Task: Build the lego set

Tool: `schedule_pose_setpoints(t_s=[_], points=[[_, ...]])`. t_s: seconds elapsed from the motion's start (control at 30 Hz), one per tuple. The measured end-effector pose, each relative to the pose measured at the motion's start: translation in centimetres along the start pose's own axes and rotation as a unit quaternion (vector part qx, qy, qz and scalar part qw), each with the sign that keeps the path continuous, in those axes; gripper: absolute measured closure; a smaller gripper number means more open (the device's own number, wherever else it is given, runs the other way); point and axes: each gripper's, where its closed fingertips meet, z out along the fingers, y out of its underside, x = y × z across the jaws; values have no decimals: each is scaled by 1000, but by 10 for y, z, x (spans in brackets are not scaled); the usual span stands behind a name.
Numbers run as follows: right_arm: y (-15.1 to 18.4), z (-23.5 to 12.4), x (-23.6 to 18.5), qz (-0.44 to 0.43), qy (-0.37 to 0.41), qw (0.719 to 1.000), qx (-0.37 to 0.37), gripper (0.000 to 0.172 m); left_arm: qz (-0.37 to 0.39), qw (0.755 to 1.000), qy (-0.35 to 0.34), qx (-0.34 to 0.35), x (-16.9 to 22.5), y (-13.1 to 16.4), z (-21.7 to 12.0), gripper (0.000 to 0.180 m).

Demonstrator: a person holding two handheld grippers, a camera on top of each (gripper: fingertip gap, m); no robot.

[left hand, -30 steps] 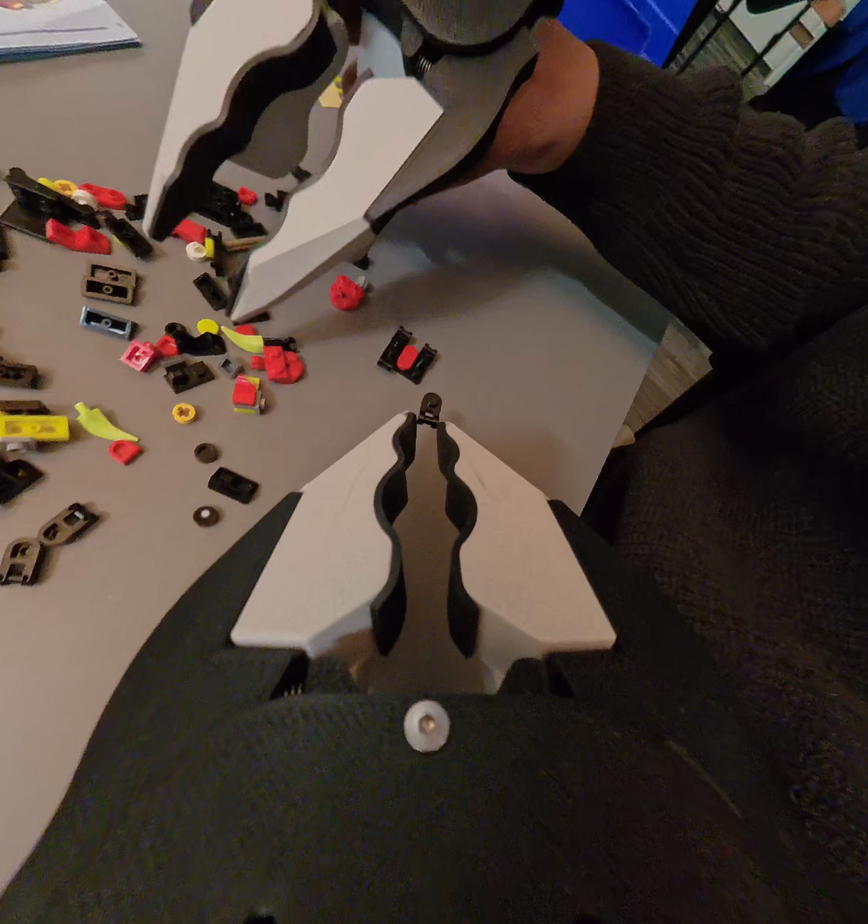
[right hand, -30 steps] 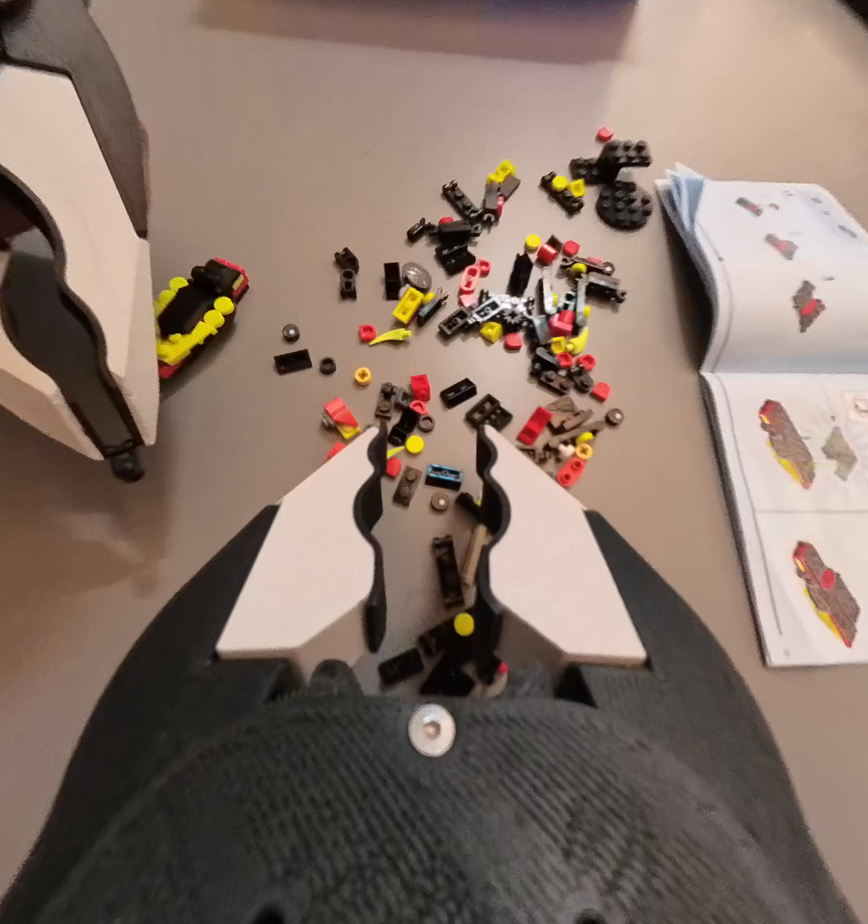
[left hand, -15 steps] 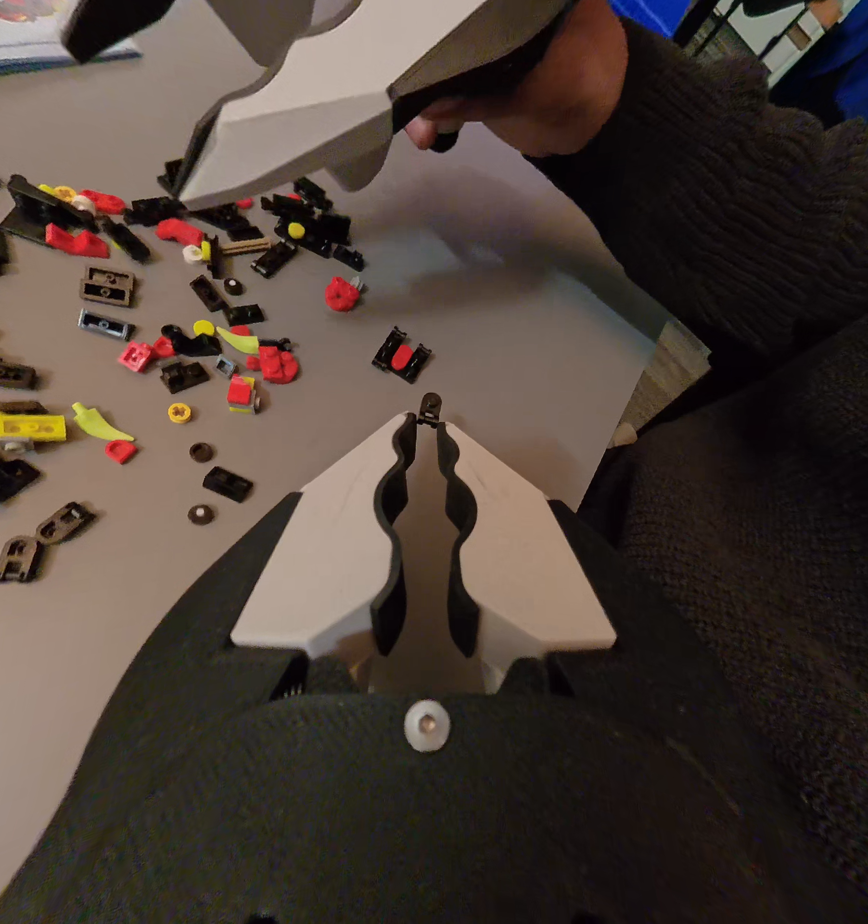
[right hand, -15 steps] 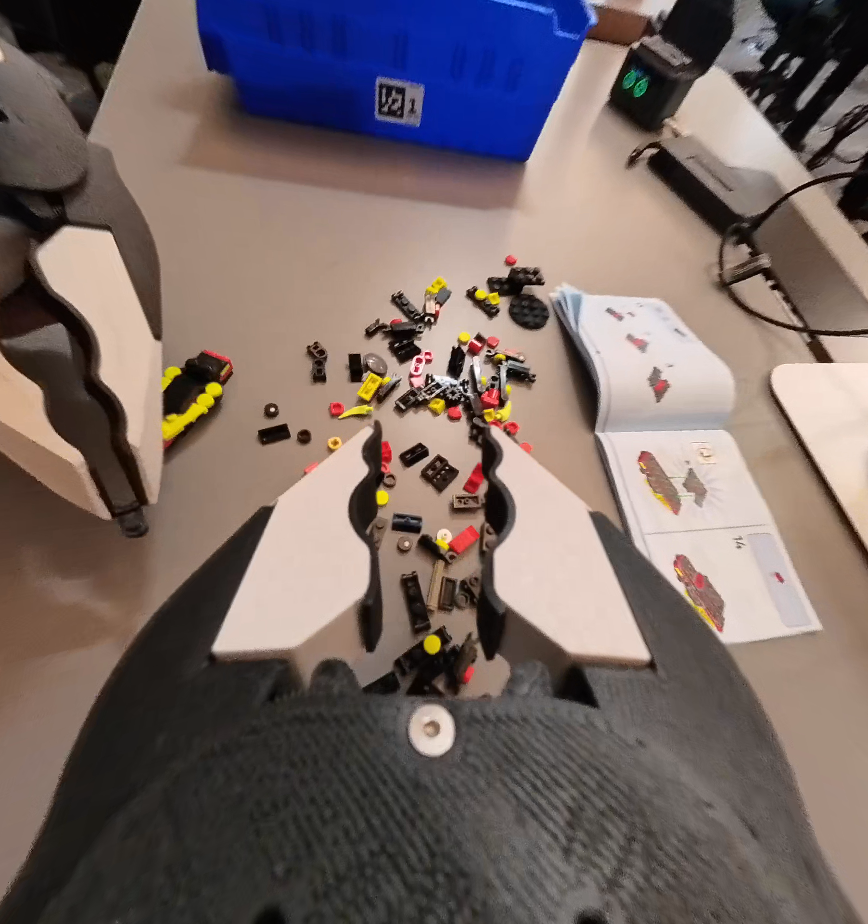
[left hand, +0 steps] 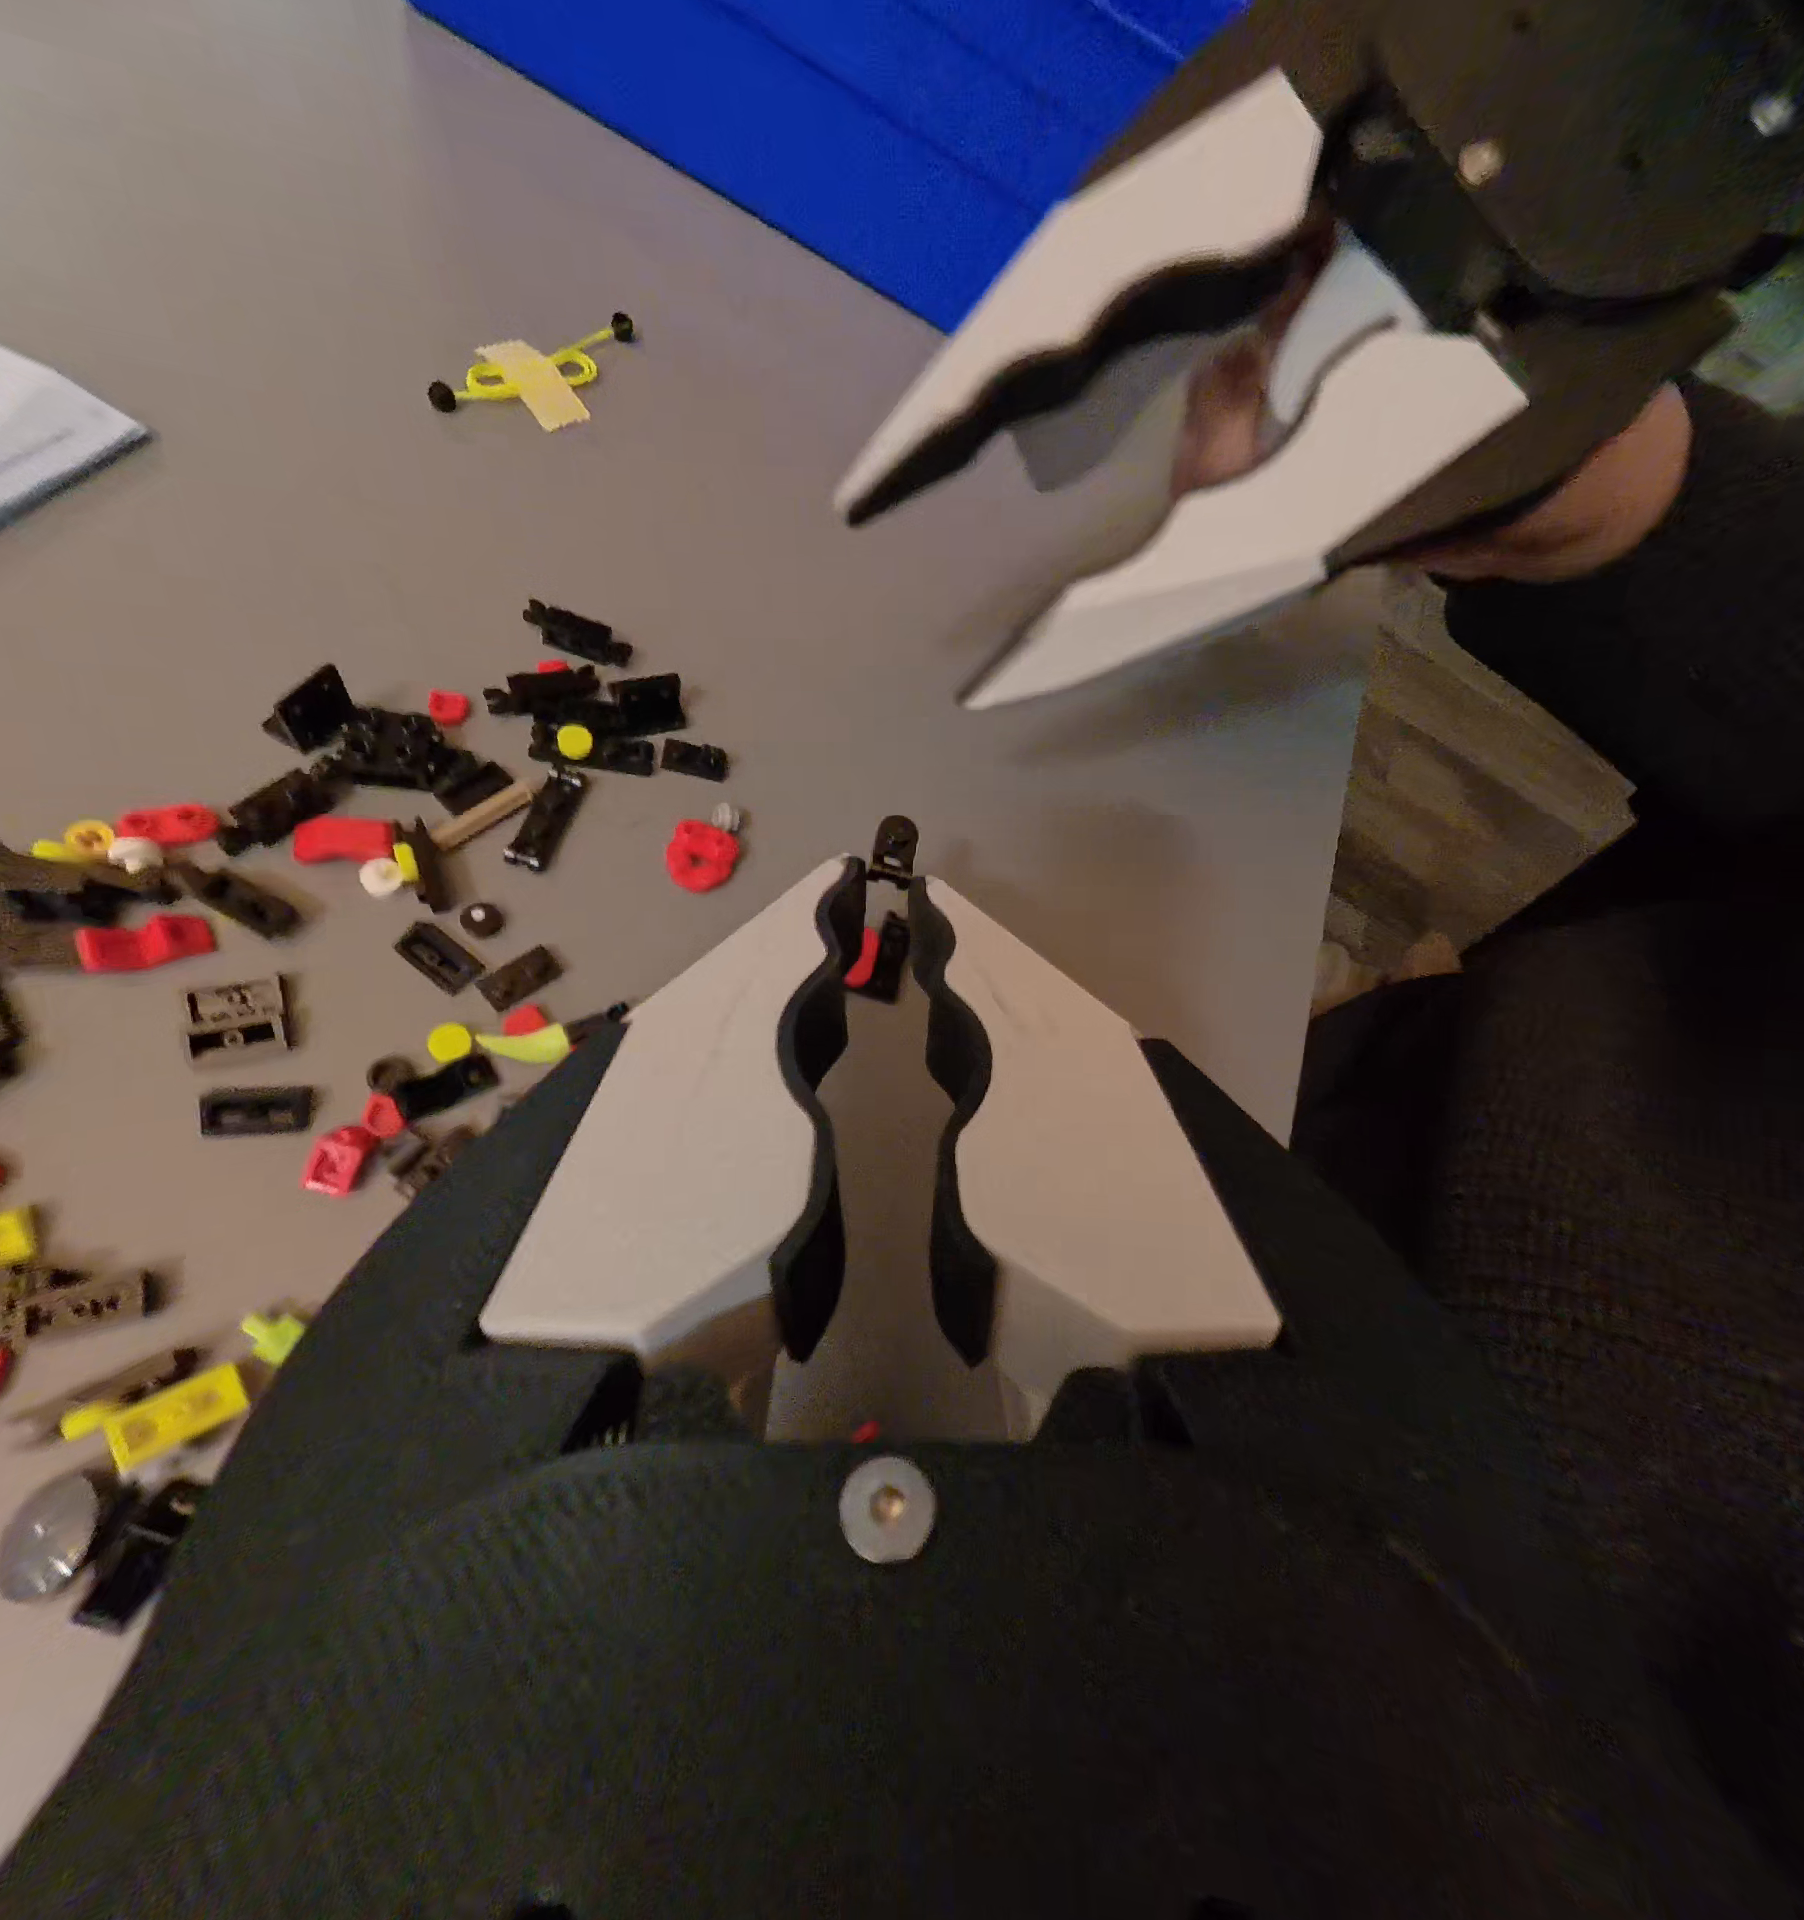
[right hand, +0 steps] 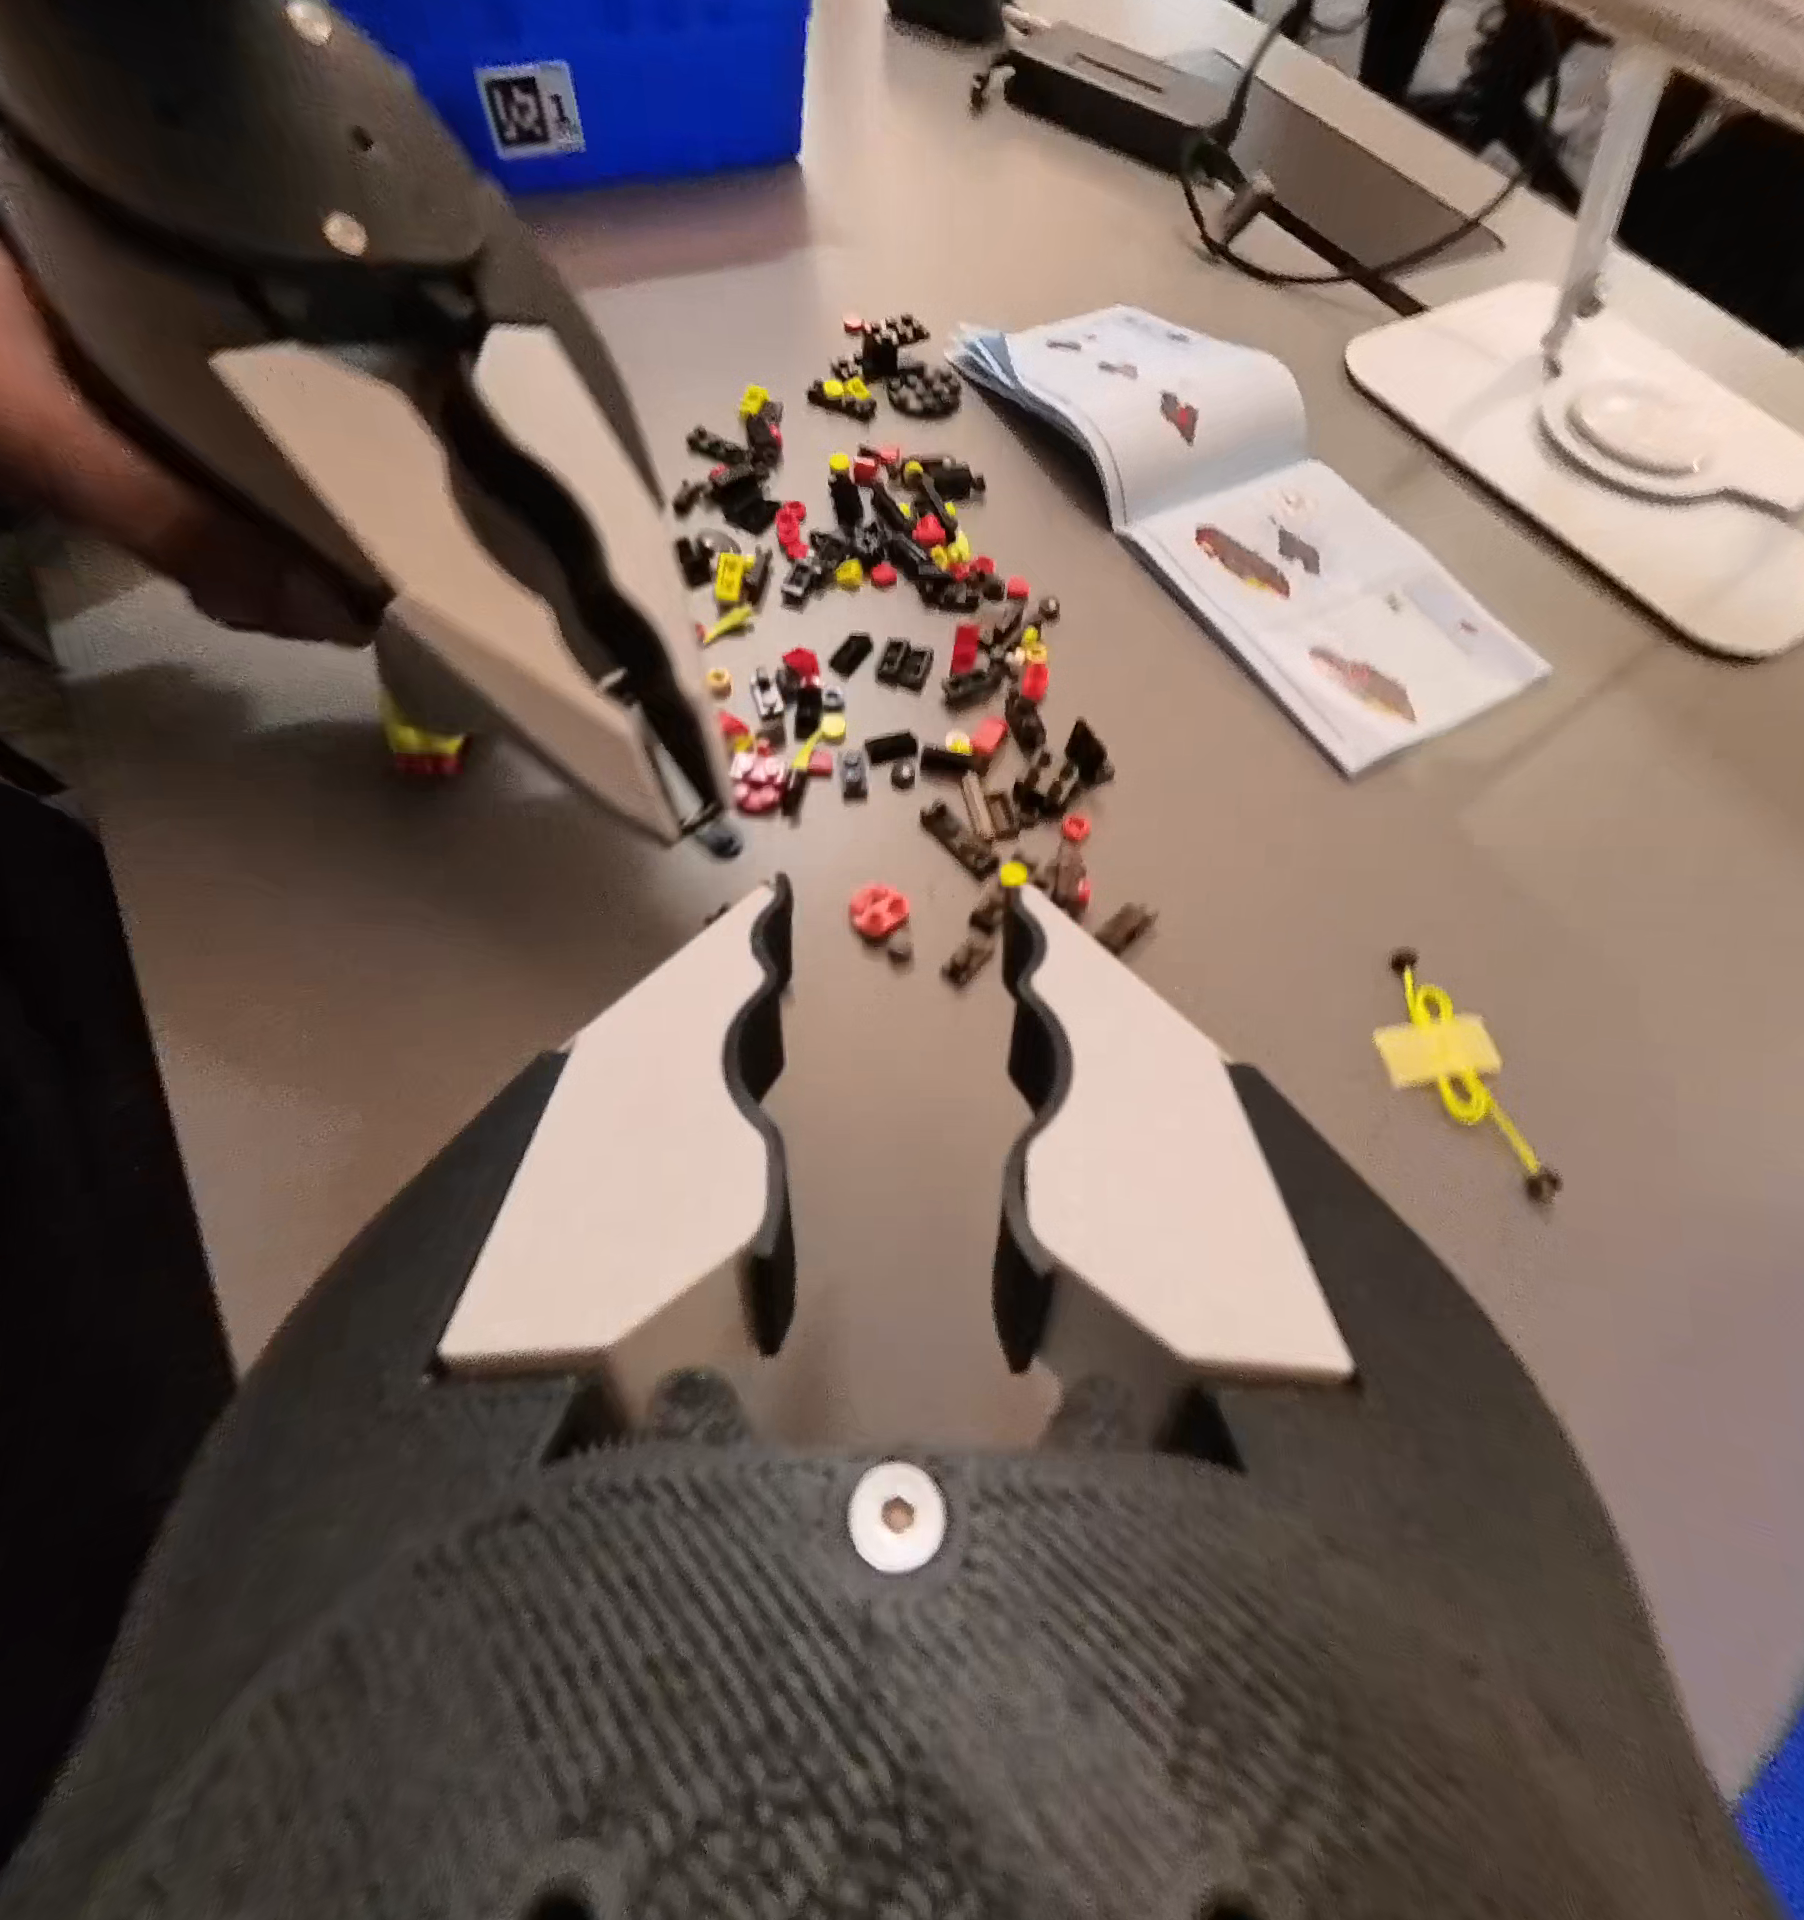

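The right gripper (right hand: 893, 904) has lifted off the heap of small bricks (right hand: 877, 582) and pulled back toward the near edge of the desk (left hand: 254, 260). It now hangs above bare desk with its jaws wide apart and nothing between them. The closest thing in front of it is a round red piece (right hand: 877, 909), lying just beyond the tips.

The left gripper (left hand: 885, 878) has kept its hold. Its jaws are nearly closed on a small black piece (left hand: 894, 844), which sticks out past the very tips, above the desk and close to the same red piece (left hand: 703, 854). From the right wrist view the left gripper (right hand: 706, 821) points down beside the heap.

A yellow cord with a tab of tape (left hand: 529, 374) lies apart from the bricks, a blue bin (left hand: 877, 135) stands at the far side, and an open booklet (right hand: 1241, 520) lies beyond the heap.

The right wrist view is blurred, so the small bricks there are hard to tell apart. A red and black part (left hand: 872, 961) shows through the gap behind the left tips; it probably lies on the desk below. A yellow and red build (right hand: 420, 743) is mostly hidden behind the left gripper.
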Motion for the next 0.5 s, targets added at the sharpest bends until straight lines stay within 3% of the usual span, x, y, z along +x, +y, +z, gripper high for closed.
schedule_pose_setpoints(t_s=[0.03,0.2,0.33,0.5], points=[[6,-6,-3,8,8,1000,-3,132,4,1000,8,-3,-1,-1,1,174],[37,-18,-4,14,35,999,-40,134,64,996,39,-58,-1,11,4,174],[44,-12,-5,31,11,998,-48,134,108,988,31,-110,-3,30,8,173],[46,-2,-10,29,-12,998,-59,134,68,990,49,-113,6,36,12,174]])
